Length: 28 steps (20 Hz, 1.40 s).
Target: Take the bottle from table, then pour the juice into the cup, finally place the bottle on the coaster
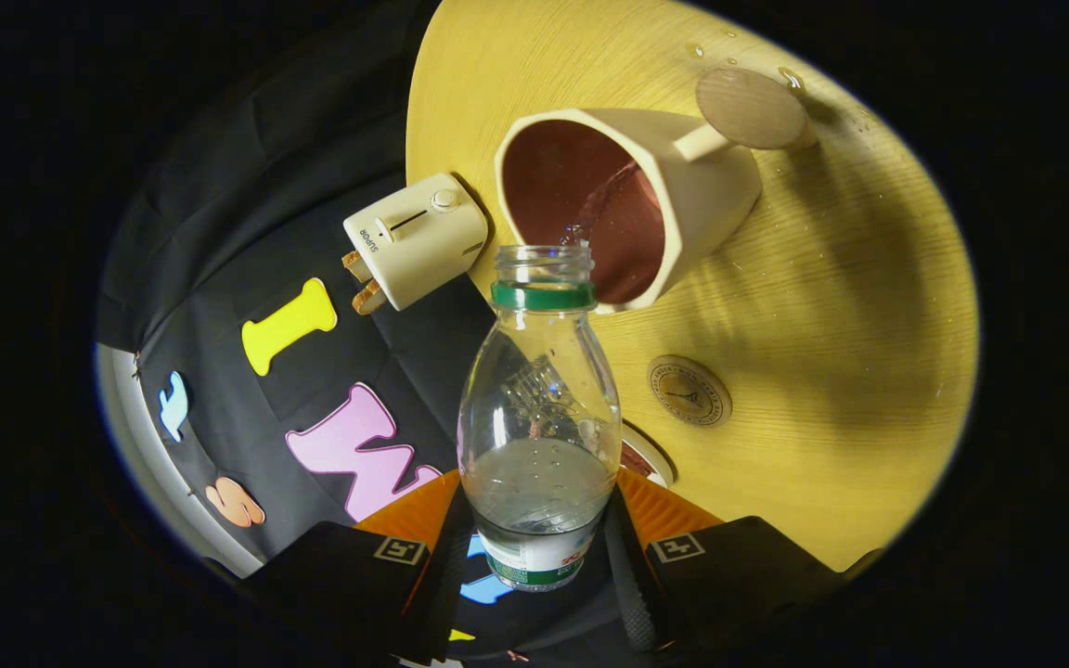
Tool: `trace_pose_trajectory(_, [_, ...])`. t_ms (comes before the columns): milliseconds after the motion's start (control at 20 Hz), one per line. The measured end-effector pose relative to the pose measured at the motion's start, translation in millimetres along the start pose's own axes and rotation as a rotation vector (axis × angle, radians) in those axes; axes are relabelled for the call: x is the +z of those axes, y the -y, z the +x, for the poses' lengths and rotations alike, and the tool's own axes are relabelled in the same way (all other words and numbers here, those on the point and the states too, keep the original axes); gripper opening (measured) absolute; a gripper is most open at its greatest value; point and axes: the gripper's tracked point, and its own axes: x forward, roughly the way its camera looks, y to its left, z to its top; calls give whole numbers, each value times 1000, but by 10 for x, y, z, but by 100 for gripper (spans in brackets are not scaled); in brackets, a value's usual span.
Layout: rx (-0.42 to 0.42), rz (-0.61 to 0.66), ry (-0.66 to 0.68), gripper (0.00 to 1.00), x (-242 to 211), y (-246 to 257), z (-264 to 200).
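At the bottom centre of the frame, the tool (539, 543) holds the bottle (539, 417) — its two black fingers (377, 566) press on the lower body from either side, at the label. The clear bottle has no cap and wears a green ring at its neck; some clear liquid sits in its lower part. Its open mouth points at the cup (632, 204), just beyond it in the upper centre, and a thin stream runs from the mouth into the cup's reddish-brown inside. The cream cup has a handle ending in a round disc. To the lower right of the cup a round coaster (689, 391) lies flat on the yellow wooden bench (850, 353), apart from both. Left of the cup, at the bench's edge, stands a cream toaster (414, 241). Droplets dot the bench at the upper right.
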Motion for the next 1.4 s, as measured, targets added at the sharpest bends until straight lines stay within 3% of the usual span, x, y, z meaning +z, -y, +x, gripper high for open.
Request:
trace_pose_trajectory(900, [29,220,22,73,-1,-268,2])
trace_pose_trajectory(1400, [40,269,33,73,24,-346,-2])
